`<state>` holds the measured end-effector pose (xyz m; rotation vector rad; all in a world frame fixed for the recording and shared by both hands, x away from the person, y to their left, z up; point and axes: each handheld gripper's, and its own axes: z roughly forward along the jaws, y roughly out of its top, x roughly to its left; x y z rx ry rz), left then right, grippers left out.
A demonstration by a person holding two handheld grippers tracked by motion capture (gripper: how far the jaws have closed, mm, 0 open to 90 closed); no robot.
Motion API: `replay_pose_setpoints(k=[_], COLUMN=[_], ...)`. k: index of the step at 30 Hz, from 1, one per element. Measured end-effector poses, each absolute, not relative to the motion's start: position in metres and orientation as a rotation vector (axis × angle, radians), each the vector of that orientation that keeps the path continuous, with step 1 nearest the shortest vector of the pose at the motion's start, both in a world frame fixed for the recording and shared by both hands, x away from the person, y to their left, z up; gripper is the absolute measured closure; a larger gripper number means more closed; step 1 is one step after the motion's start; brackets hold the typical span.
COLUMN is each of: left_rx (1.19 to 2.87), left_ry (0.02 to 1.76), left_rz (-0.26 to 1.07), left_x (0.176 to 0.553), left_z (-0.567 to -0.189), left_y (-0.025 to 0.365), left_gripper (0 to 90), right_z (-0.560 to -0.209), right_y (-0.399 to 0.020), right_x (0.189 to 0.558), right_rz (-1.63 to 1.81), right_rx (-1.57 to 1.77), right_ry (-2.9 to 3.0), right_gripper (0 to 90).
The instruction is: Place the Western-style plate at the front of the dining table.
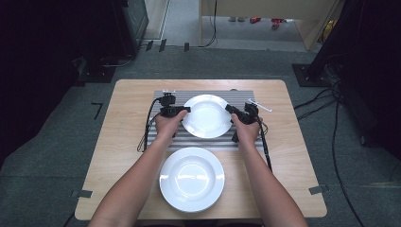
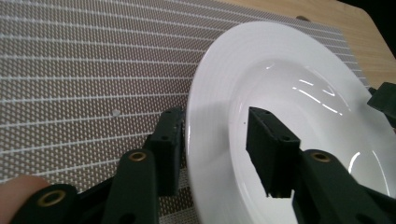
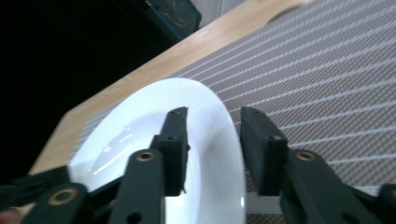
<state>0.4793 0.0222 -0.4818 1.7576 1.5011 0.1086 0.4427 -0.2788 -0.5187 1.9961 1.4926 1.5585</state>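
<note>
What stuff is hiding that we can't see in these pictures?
- Left gripper view: the far plate runs off the bottom edge, and a jaw of the left gripper covers part of its bowl.
- Right gripper view: the right gripper straddles the plate's rim, hiding part.
- High view: the near plate hides the table beneath.

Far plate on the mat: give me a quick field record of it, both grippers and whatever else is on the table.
far plate: white, on the striped mat
left gripper: jaws straddle the plate's left rim, gap visible at the inner jaw
right gripper: jaws straddle the right rim, not pressing
grip: plate between both pairs of jaws, not clamped
near plate: white, on the bare table, untouched
</note>
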Motion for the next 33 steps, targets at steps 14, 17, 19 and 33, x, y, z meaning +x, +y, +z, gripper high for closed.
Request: replay_pose_setpoints(k=[14,17,19,33], left_rx=[1.799,1.787,1.796,1.774], left_ry=[1.382,1.347,1.339,1.309], left_rz=[0.176,0.186,0.220,0.263], left_x=[0.449,0.438,0.431,0.390], left_z=[-0.449,-0.442,-0.437,-0.427], left_y=[0.033,0.037,0.039,0.062], left_gripper=[13.9,13.5,10.8,10.2], right_z=[-0.470,-0.465,-0.460,-0.451], right_y=[-0.283,-0.284,-0.286,-0.304], right_x=[0.413,0.406,0.398,0.358], right_rz=[1.306,1.296,1.309,1.289], right_rx=[1.753,1.725,1.709,1.644], right_ry=[1.696,1.714,1.734,1.794], right_gripper=[40.4,35.6,31.2,27.0])
